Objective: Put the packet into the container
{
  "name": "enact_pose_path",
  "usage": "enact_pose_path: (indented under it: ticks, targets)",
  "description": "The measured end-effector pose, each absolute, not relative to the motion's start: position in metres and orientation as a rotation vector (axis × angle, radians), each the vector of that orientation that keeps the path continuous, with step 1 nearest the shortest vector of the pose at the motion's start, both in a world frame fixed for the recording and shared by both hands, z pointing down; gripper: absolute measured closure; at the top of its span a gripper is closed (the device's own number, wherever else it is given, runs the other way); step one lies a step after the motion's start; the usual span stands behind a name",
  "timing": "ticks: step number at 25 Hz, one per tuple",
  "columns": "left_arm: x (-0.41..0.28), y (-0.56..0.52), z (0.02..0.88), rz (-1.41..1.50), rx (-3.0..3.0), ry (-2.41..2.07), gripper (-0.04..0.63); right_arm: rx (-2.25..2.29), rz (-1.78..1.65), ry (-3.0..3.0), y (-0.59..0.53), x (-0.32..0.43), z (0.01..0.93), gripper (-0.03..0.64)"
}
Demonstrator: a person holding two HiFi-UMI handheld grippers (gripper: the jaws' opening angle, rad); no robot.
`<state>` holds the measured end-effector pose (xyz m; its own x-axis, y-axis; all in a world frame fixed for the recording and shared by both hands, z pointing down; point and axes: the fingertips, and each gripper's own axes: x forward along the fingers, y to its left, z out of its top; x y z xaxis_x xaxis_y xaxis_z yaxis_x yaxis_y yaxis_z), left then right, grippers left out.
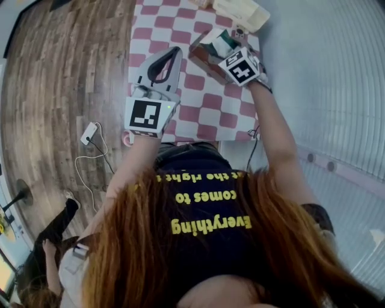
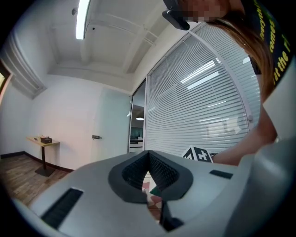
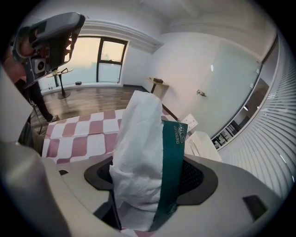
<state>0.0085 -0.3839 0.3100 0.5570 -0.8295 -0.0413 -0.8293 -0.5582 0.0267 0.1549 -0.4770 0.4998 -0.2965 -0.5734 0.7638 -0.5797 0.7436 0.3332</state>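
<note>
The packet point(image 3: 143, 157) is white soft plastic with a dark green band and stands upright between the jaws of my right gripper point(image 3: 148, 175), which is shut on it. In the head view the right gripper point(image 1: 231, 54) holds the packet point(image 1: 224, 41) over the far right of the checked table, just above a brown open box point(image 1: 203, 55). A cream container point(image 1: 243, 14) lies further back; it also shows in the right gripper view as the cream container point(image 3: 203, 144). My left gripper point(image 1: 175, 54) hovers over the table's left part, tips together, holding nothing.
The table has a pink-and-white checked cloth point(image 1: 198, 108). Wooden floor lies to the left with a white power strip point(image 1: 89, 133) and its cable. Another person point(image 1: 51, 243) crouches at the lower left. A wall of blinds point(image 1: 337, 72) runs along the right.
</note>
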Motion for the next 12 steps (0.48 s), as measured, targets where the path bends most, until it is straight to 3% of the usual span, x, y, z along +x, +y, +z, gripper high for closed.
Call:
enact_pose_path:
  ticks: [12]
  targets:
    - [0.008, -0.392, 0.311, -0.068, 2.748, -1.515, 0.595, 0.727, 0.098, -1.939, -0.482, 0.158, 0.548, 0.252]
